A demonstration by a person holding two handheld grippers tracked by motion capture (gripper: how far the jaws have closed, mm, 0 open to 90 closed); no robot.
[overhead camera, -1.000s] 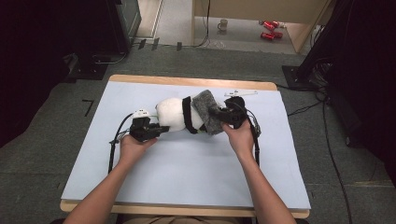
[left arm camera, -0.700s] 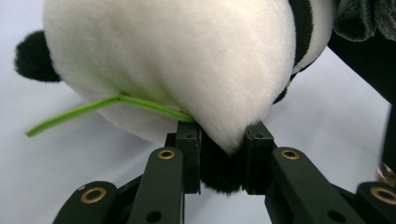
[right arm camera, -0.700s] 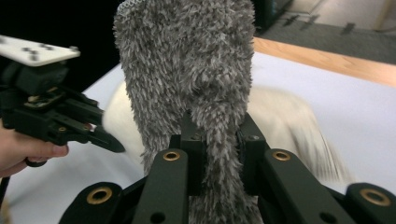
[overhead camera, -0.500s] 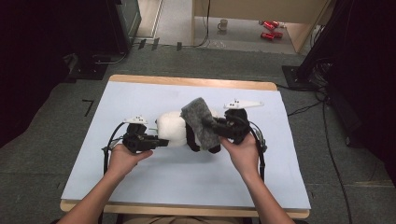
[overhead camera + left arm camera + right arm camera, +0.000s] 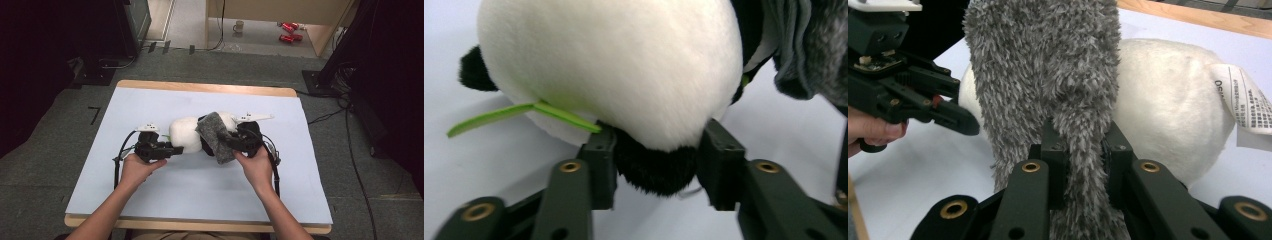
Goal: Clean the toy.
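Currently, 1 panda toy (image 5: 186, 134), centre frame on the table (image 5: 150, 100): your left gripper (image 5: 655, 160), just opening, loosely brackets its black paw; your right gripper (image 5: 1083, 150) pinches the grey cloth (image 5: 1048, 65) to drape it.

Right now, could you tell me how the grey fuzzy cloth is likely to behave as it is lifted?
The grey fuzzy cloth probably stays floppy: it bunches and folds where the right gripper pinches it. Its deep pile likely resists slipping, and it looks light.
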